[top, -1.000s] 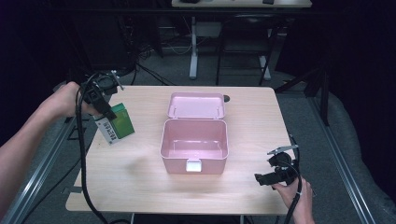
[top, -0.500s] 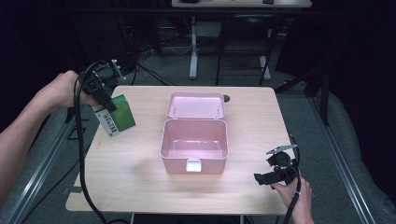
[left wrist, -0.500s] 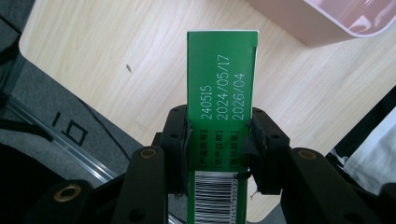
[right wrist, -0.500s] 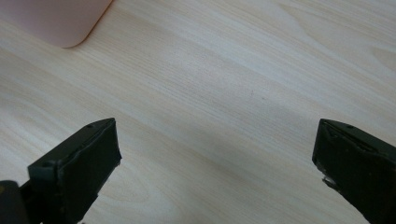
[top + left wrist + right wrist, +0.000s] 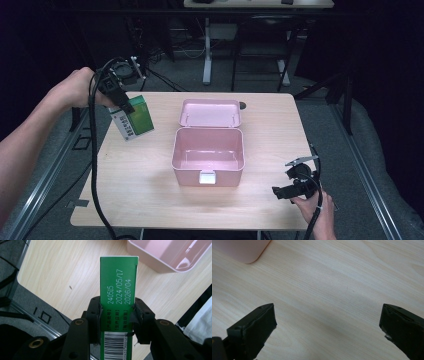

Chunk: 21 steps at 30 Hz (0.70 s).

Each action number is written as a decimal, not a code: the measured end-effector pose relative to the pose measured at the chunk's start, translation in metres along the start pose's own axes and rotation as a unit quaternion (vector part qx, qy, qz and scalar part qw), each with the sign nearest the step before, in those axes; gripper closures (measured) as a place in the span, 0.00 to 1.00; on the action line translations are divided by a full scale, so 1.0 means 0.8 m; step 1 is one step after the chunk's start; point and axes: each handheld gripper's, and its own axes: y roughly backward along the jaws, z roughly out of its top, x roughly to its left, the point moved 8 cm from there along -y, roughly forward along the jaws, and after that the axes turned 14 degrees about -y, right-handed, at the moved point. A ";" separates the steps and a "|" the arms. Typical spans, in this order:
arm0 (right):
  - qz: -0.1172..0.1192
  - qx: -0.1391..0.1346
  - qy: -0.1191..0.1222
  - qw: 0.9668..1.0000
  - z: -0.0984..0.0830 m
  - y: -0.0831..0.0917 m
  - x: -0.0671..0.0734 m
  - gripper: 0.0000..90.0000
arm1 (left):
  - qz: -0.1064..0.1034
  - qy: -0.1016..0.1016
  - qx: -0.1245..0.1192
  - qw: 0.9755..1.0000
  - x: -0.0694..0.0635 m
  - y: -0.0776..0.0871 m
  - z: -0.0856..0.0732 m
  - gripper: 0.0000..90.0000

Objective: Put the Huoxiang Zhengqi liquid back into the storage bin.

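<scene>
A green carton [image 5: 135, 118] with a white barcode side hangs in the air over the table's left edge, held by my left gripper [image 5: 120, 101]. In the left gripper view both black pads press on the green carton [image 5: 119, 287] just below its printed dates, with my left gripper [image 5: 117, 315] shut on it. An open pink box [image 5: 209, 156] with its lid [image 5: 210, 112] folded back stands mid-table. My right gripper [image 5: 291, 187] rests low at the table's front right; in its own view my right gripper [image 5: 327, 327] stands wide open over bare wood.
The wooden table [image 5: 140, 180] has free room left and front of the pink box. A corner of the pink box [image 5: 244, 251] shows in the right gripper view. Metal rails [image 5: 47, 175] flank the table, and another desk's legs [image 5: 207, 50] stand behind.
My left hand has lifted the green carton higher and a little toward the back of the table. The right gripper has stayed in place.
</scene>
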 end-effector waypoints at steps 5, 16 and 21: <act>0.001 -0.002 0.003 1.000 0.001 -0.001 0.001 0.00 | 0.000 -0.012 0.000 1.000 0.000 0.007 0.015 0.71; 0.001 0.000 0.004 1.000 0.002 -0.002 0.004 0.00 | 0.008 -0.041 -0.013 0.999 -0.005 0.022 0.053 0.70; 0.003 0.000 0.005 1.000 0.002 -0.002 0.006 0.00 | 0.006 -0.054 -0.021 0.998 -0.010 0.027 0.072 0.71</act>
